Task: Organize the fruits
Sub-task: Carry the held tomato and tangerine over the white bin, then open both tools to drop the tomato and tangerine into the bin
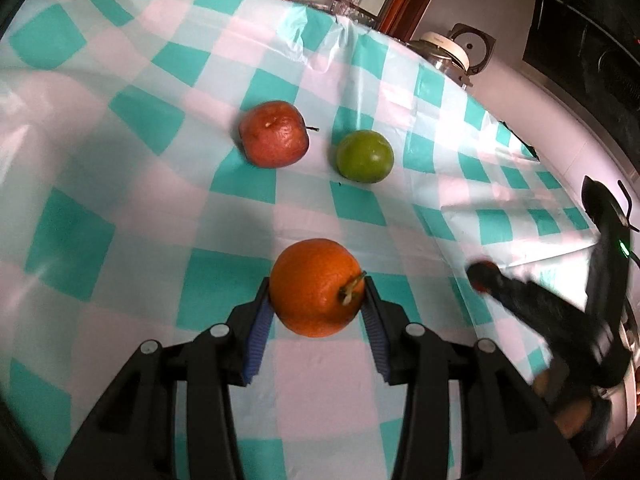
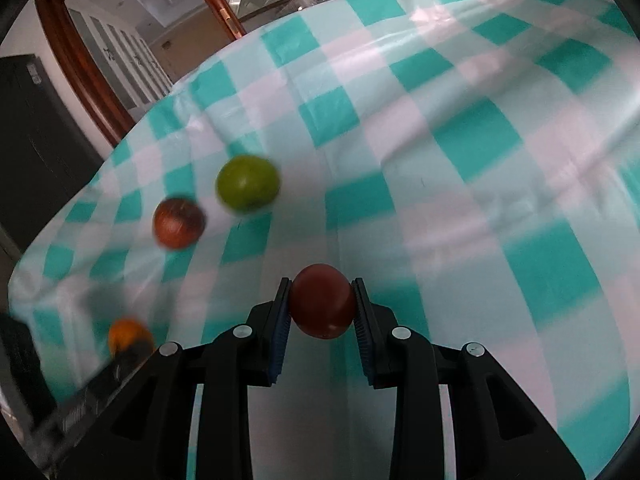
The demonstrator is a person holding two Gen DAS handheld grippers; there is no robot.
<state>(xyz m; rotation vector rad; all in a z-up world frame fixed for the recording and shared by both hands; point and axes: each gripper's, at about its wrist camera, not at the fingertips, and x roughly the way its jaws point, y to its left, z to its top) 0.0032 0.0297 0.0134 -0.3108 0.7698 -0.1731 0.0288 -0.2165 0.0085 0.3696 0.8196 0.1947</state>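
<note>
My left gripper (image 1: 317, 298) is shut on an orange (image 1: 316, 286) with a short stem, held just above the checked tablecloth. Beyond it lie a wrinkled red apple (image 1: 274, 134) and a green fruit (image 1: 365, 156), side by side. My right gripper (image 2: 322, 307) is shut on a dark red fruit (image 2: 322, 306) above the cloth. The right wrist view is blurred; it shows the green fruit (image 2: 247, 189), the red apple (image 2: 179, 223) and the orange (image 2: 129, 336) at the left. The right gripper (image 1: 486, 276) also shows blurred at the right of the left wrist view.
The teal and white checked tablecloth (image 1: 120, 208) covers the table and has raised folds. A glass jar with a white lid (image 1: 446, 58) stands past the far right edge. A wooden-framed glass door (image 2: 120, 40) is behind the table.
</note>
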